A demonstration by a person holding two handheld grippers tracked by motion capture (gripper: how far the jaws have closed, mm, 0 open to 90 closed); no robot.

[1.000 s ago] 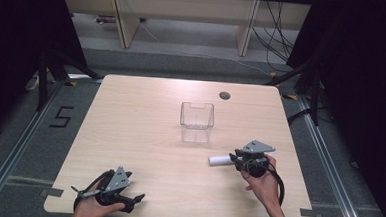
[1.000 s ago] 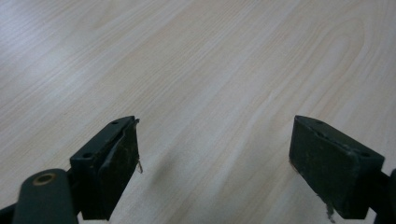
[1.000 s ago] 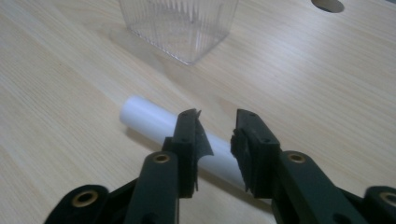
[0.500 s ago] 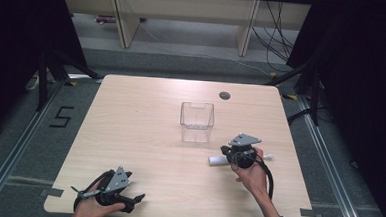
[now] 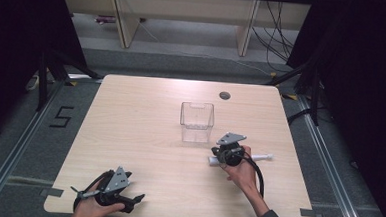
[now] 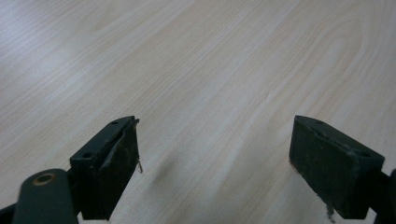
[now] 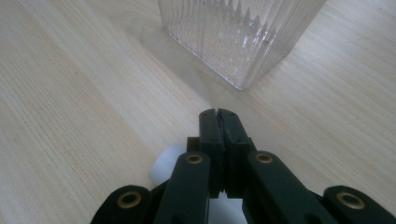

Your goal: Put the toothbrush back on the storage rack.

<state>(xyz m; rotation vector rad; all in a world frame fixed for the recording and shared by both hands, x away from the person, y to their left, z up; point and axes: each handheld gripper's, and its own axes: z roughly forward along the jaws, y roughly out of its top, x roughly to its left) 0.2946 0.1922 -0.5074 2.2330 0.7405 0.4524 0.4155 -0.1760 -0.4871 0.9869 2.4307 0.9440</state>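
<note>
Right claw (image 5: 217,157) pinched on a white tube (image 5: 264,157), just beside the clear ribbed container (image 5: 197,121). Left claw (image 5: 135,201) wide open, empty, on the worktop (image 5: 130,120). Next, probably: lift and drop inside.

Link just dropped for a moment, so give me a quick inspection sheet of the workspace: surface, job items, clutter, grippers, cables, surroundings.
Surface: light wood table, with a round grommet hole near the far edge.
Job's things: clear ribbed container upright at table centre; white tube lying flat under the right gripper, poking out on both sides.
Clutter: nothing seen.
Grippers: left gripper open over bare wood at the near left corner; right gripper shut, its jaws pressed together above the tube, pointing at the container.
Cables: a black cable trails from the right gripper along the forearm.
Surroundings: a "5" floor marking left; shelving and wires behind.
</note>
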